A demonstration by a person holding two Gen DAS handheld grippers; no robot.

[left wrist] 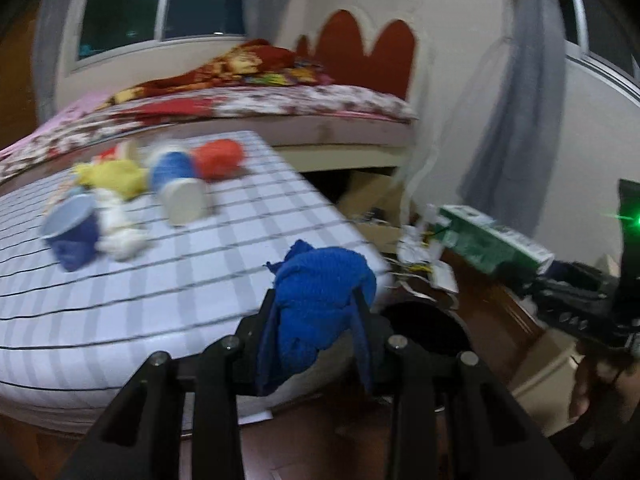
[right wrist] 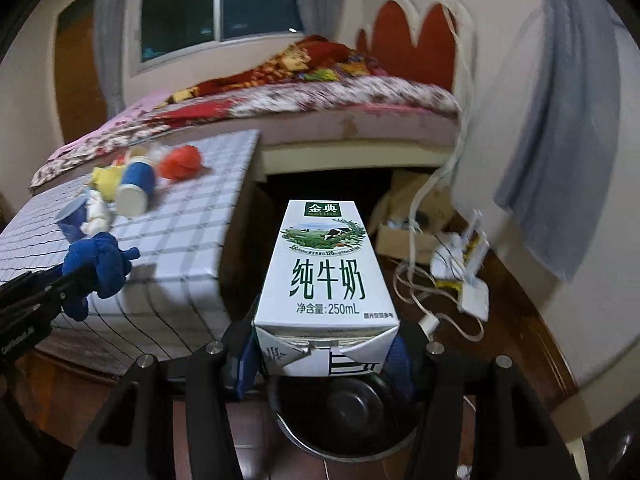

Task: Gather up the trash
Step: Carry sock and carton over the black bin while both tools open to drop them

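Item one: crumpled royal-blue knitted cloth (left wrist: 320, 304), pinched between the narrow-set jaws of the left gripper (left wrist: 316, 308), low centre of the left wrist view; the same bundle shows at lower left of the right wrist view, held over the near corner of the checked surface (left wrist: 168, 280). Item two: white-and-green 250 mL milk carton (right wrist: 326, 276), clamped at its folded base between the jaws of the right gripper (right wrist: 326, 360), centre of the right wrist view; in the left wrist view it appears at right of frame. Receptacle: round black bin with a metal rim (right wrist: 340, 420), on the floor directly below the carton, bottom centre; nothing can be made out inside it. Remaining on the surface, upper left of both views, clustered close together: orange-red crumpled ball (left wrist: 218, 158), blue-and-white paper cup lying on its side (left wrist: 178, 188), crumpled yellow wrapper (left wrist: 114, 176), white crumpled tissue (left wrist: 118, 232), dark-blue paper cup tipped over (left wrist: 72, 236). Status, judged: two pieces in hand and not yet dropped; at least five pieces left to gather; task at an early-to-middle stage.
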